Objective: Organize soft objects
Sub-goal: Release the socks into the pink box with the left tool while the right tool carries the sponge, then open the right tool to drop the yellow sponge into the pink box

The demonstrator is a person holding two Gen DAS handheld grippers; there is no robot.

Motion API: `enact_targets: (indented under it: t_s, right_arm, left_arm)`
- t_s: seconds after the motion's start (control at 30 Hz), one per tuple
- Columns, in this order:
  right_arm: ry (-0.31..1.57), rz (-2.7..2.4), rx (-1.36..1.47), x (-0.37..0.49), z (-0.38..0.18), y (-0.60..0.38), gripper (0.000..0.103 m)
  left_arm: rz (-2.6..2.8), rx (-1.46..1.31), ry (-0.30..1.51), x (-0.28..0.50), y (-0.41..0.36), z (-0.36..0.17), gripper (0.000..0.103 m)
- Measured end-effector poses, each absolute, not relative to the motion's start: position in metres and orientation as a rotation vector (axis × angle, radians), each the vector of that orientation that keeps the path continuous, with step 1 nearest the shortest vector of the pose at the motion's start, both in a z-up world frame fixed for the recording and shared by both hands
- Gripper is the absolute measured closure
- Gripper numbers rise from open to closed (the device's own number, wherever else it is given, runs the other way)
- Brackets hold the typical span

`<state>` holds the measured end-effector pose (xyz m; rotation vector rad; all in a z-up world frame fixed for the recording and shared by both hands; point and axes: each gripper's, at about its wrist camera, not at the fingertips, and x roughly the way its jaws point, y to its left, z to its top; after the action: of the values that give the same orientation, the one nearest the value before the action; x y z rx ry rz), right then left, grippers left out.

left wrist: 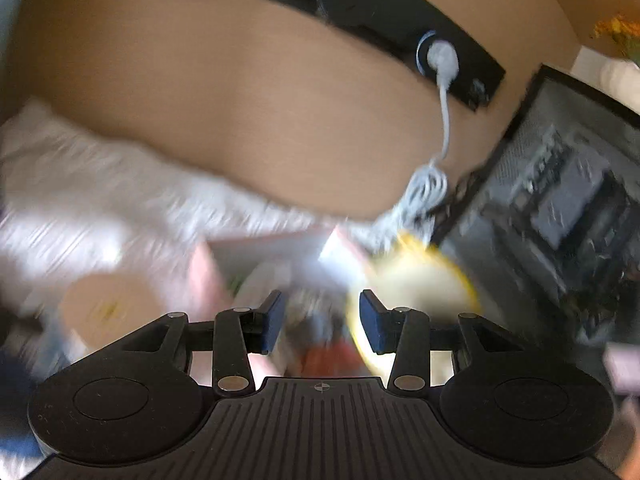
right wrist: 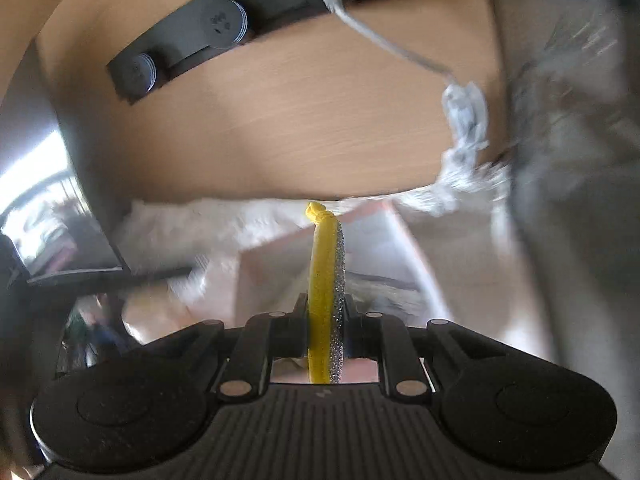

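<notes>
Yellow and silver are seen edge-on in the right wrist view, where a round scrub pad [right wrist: 326,300] with a yellow cloth face, a glittery silver face and a knotted loop on top is pinched upright between the fingers of the right gripper [right wrist: 326,320], which are pressed tight against it.

In the left wrist view, heavily blurred, a white fluffy cloth [left wrist: 100,184] is spread from nine o'clock toward the centre. A pink box [left wrist: 224,264] lies just past the left gripper [left wrist: 320,320], whose blue-padded fingers [left wrist: 272,320] are spread with nothing gripped between them. A round object with a yellow rim [left wrist: 416,280] is seen at one o'clock of that gripper, just beyond the right fingertip. A white cable [left wrist: 440,120] is plugged into a black power strip [left wrist: 360,4] at twelve to one o'clock on the wooden desk [left wrist: 240,100]. A dark mesh organizer [left wrist: 560,200] is found at three o'clock.
</notes>
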<state>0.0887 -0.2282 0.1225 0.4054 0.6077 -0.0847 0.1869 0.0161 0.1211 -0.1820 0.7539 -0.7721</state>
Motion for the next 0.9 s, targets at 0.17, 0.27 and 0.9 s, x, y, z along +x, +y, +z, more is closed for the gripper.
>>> enact_targets:
  t_s: [0.17,0.27,0.9]
  right_arm:
    - [0.716,-0.015,0.621,0.166,0.078,-0.243,0.088]
    - [0.808,-0.072,0.658,0.191,0.048,-0.247,0.086]
    - [0.654,-0.266,0.187,0.159,0.128,-0.158,0.017]
  left_arm:
    - [-0.696,-0.152,0.845,0.143,0.067,0.091,0.058]
    - [-0.610,-0.180,0.872,0.125,0.101,0.075,0.058]
    - [-0.207,-0.378,0.746,0.137,0.252,0.051,0.058]
